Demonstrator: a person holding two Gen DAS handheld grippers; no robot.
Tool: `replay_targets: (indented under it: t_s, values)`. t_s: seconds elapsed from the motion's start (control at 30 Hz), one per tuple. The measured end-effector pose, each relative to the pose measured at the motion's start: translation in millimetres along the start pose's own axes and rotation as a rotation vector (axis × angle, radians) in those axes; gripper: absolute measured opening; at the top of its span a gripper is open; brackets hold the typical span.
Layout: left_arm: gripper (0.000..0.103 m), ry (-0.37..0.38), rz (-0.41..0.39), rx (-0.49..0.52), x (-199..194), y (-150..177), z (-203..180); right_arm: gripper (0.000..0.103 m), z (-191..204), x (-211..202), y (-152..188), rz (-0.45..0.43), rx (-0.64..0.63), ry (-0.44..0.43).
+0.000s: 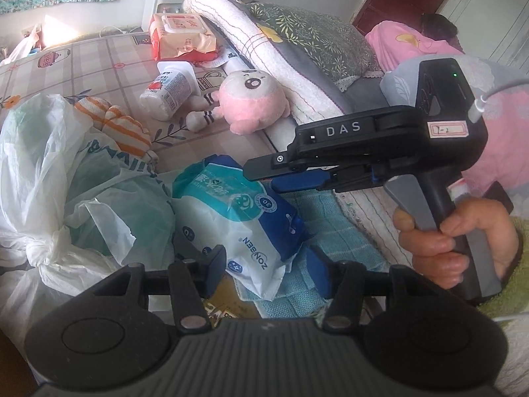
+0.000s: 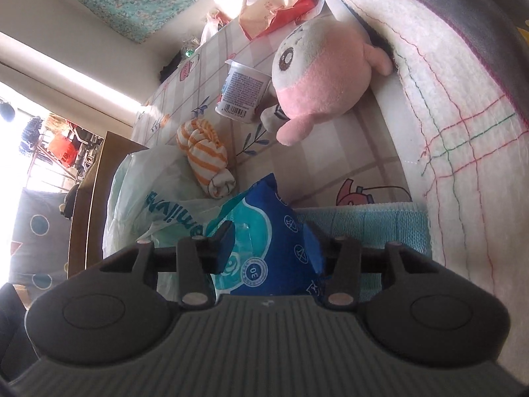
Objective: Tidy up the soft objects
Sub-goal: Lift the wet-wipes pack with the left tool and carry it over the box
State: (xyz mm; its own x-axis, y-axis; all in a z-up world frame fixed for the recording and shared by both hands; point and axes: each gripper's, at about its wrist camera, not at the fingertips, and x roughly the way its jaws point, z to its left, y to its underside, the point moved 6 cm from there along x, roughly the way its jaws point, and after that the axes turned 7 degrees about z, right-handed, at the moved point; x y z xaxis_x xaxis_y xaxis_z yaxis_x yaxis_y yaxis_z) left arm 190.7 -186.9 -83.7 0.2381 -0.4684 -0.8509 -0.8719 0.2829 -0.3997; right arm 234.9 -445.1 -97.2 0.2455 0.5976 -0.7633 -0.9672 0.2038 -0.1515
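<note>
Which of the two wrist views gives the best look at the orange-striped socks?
The right wrist view: the orange-striped socks lie rolled up, whole and unobstructed, on the checked sheet above the white plastic bag. In the left wrist view the socks sit off toward the left, their lower edge partly tucked behind that bag.

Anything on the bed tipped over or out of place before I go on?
Yes: the white cup lies on its side on the sheet beside the pink plush toy. The blue wipes pack is propped at a slant, half on the teal towel, half on the plastic bag.
</note>
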Motion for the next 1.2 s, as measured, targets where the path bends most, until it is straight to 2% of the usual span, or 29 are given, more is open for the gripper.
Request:
replay_targets:
  t_s: [0.17,0.47,0.73,0.83,1.2]
  values:
    - [0.055,-0.007,0.050,-0.035,19,-4,4,0.047,-4,17,-3,0.064,0.007,-0.020]
    - [0.062,-0.033,0.075,-0.075,38,-16,14,0.053,-7,34,-6,0.118,0.034,-0.094]
    - [0.062,-0.039,0.045,-0.063,34,-16,10,0.038,6,13,-1,0.043,-0.018,-0.074]
    - [0.059,-0.021,0.007,-0.046,23,-18,4,0.035,12,2,2,0.018,-0.023,-0.081]
    - [0.058,0.010,-0.085,0.003,-19,-9,-14,0.031,50,-40,17,-0.097,-0.079,-0.073]
